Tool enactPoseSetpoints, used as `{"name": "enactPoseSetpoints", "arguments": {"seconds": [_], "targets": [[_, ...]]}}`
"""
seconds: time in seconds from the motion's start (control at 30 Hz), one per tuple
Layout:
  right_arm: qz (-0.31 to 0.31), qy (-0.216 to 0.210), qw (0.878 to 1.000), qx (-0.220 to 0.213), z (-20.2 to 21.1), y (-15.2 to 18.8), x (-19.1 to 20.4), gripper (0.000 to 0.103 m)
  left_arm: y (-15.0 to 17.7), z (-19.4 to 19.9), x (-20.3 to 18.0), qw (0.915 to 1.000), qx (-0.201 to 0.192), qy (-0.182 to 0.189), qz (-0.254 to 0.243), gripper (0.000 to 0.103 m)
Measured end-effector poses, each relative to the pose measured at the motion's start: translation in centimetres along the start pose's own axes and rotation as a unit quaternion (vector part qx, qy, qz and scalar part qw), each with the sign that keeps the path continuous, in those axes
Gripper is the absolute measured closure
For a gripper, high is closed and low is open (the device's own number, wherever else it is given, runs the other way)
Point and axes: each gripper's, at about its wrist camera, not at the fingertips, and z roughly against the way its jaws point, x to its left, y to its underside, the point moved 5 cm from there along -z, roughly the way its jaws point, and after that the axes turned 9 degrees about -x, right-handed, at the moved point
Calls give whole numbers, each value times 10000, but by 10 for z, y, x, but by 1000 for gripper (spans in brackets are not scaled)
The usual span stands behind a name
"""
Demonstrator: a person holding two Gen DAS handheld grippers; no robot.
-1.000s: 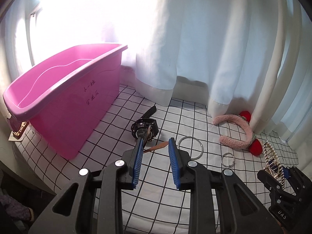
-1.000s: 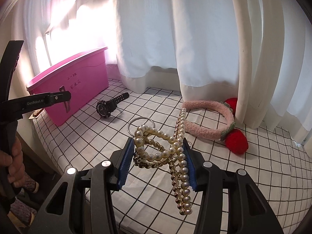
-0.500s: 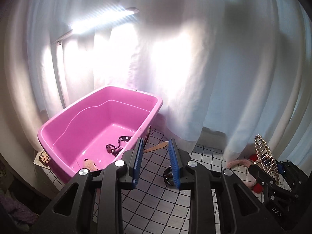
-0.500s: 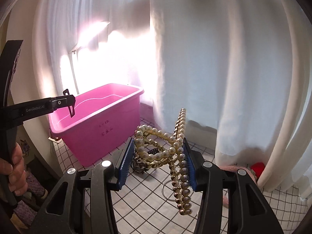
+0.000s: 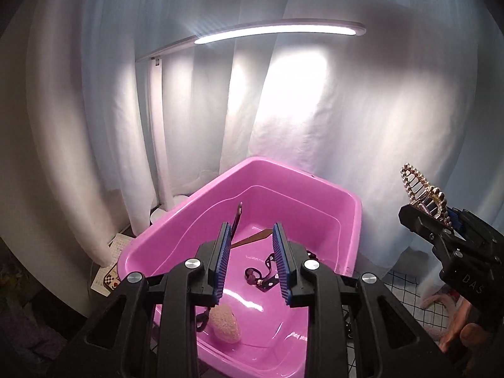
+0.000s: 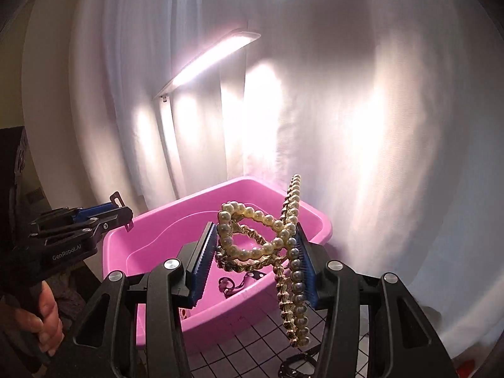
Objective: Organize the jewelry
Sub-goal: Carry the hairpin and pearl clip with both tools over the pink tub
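My left gripper (image 5: 252,261) hangs over the pink bin (image 5: 315,182) with its jaws apart. A thin brown strap (image 5: 249,238) lies between the fingers, one end against the left pad (image 5: 222,261); whether it is gripped is unclear. My right gripper (image 6: 255,264) is shut on a pearl hair claw (image 6: 252,239) and holds it above the bin's (image 6: 318,220) near rim. It also shows at the right of the left wrist view (image 5: 441,217). In the bin lie a dark chain piece (image 5: 261,278) and a pale fuzzy item (image 5: 225,323).
A lit white desk lamp (image 5: 277,30) arches over the bin in front of white curtains. The checked tablecloth (image 6: 252,352) lies below. A pink fuzzy headband (image 5: 441,302) lies at the right. A black watch (image 6: 296,367) sits near the bottom edge.
Both grippers have risen and moved toward the bin. The left one now hangs over its inside, with the brown strap still between its fingers. The right still holds the pearl claw.
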Motion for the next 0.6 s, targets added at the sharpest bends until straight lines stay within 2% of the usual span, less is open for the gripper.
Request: {"name": "enactPoseSetpoints", "arguments": {"seconds": [0.2,0.33,0.47,0.6], "targets": [[153,-539,9972,494,-63,-9,8,56,13,-29,20,9984,293,-340,349,76],[185,-856,9910,1014,-104,-3,10,56,24,-45,31,9951,501,-645,554,75],[177,-1051,9810,1624,-143,11,12,56,33,-65,35,9910,823,-815,668,75],[-73,-1134,9637,2418,-175,34,4,56,48,-90,36,9828,1407,-747,929,74]]}}
